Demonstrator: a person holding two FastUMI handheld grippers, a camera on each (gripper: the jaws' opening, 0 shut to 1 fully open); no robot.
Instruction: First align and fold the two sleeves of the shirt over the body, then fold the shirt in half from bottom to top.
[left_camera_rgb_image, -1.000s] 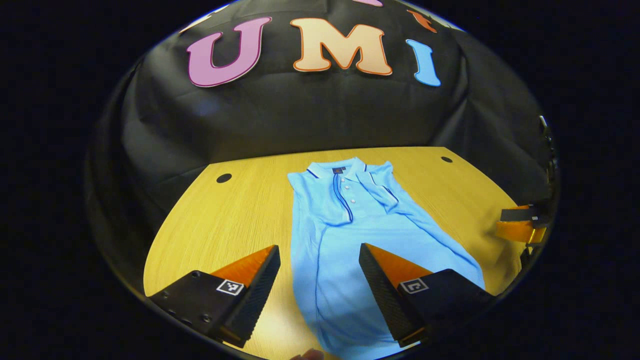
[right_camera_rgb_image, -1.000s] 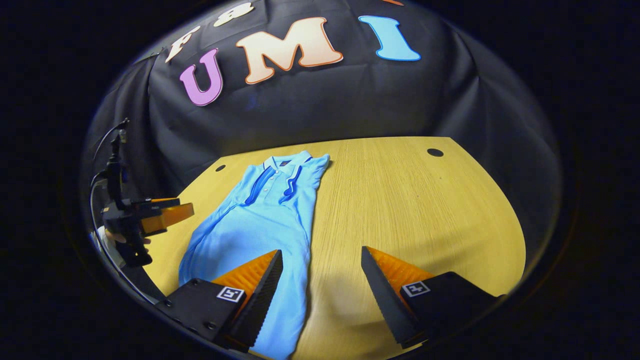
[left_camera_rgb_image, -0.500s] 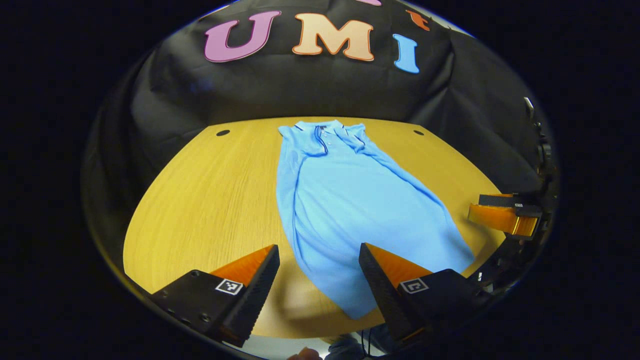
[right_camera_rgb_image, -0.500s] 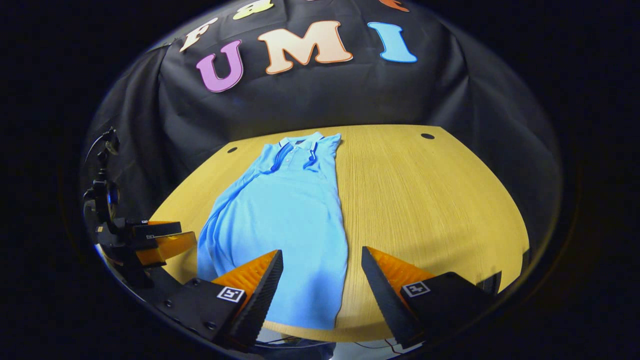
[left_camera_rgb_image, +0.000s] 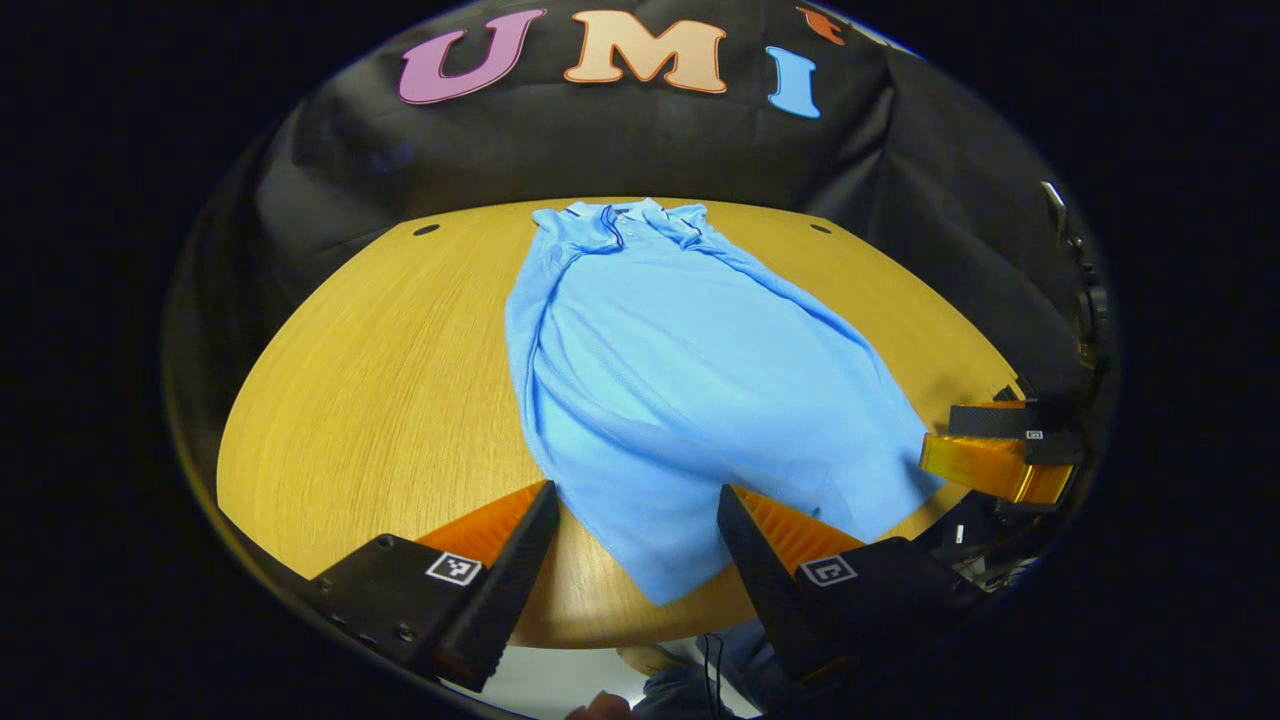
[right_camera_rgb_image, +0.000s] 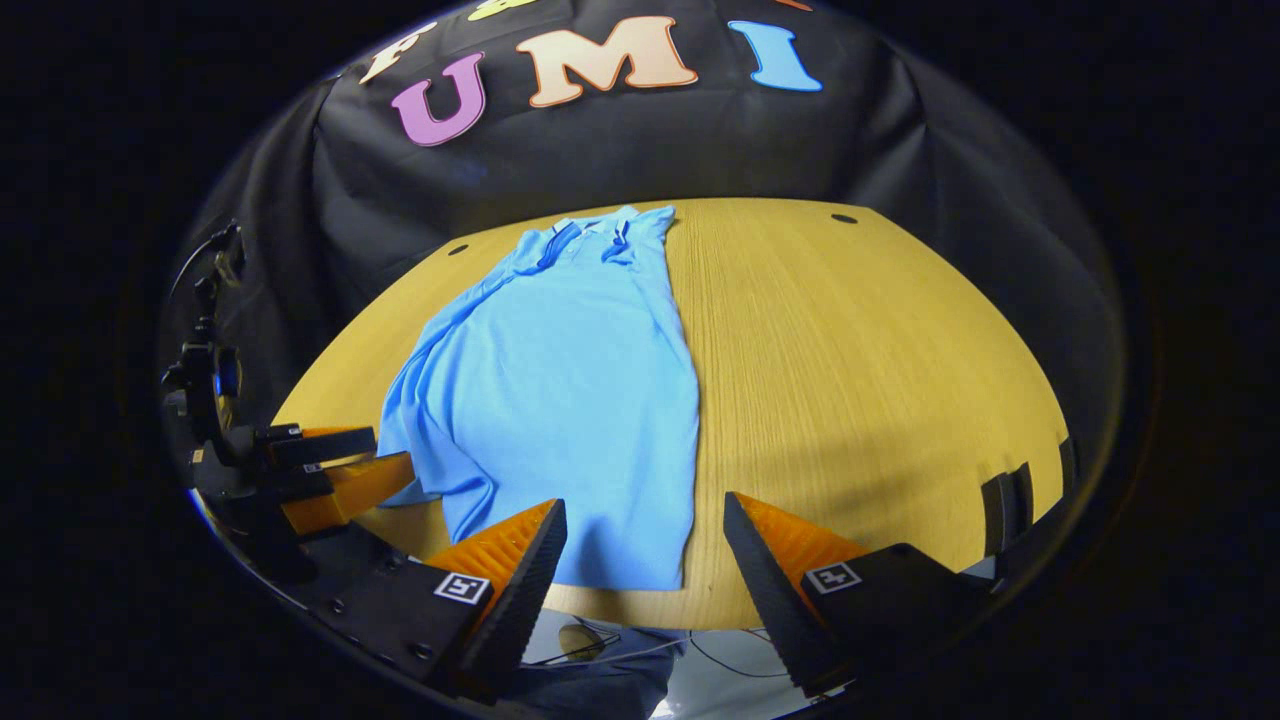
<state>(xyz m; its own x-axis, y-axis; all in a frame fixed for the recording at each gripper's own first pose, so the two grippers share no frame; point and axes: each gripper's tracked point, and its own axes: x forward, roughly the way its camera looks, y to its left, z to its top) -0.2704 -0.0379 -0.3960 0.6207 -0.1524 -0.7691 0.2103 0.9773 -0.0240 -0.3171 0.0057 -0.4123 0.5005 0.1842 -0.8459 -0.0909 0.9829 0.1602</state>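
While the blue shirt (left_camera_rgb_image: 680, 380) lies sleeves-folded on the table (left_camera_rgb_image: 380, 380), my left gripper (left_camera_rgb_image: 635, 500) and right gripper (right_camera_rgb_image: 645, 515) hover spread at its near hem.

A wooden table (left_camera_rgb_image: 380, 380) carries a blue shirt (left_camera_rgb_image: 660, 380) lying flat.

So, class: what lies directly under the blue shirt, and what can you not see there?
The blue shirt lies flat on the wooden table, collar toward the far edge. The tabletop beneath the cloth is covered, so anything there cannot be seen.
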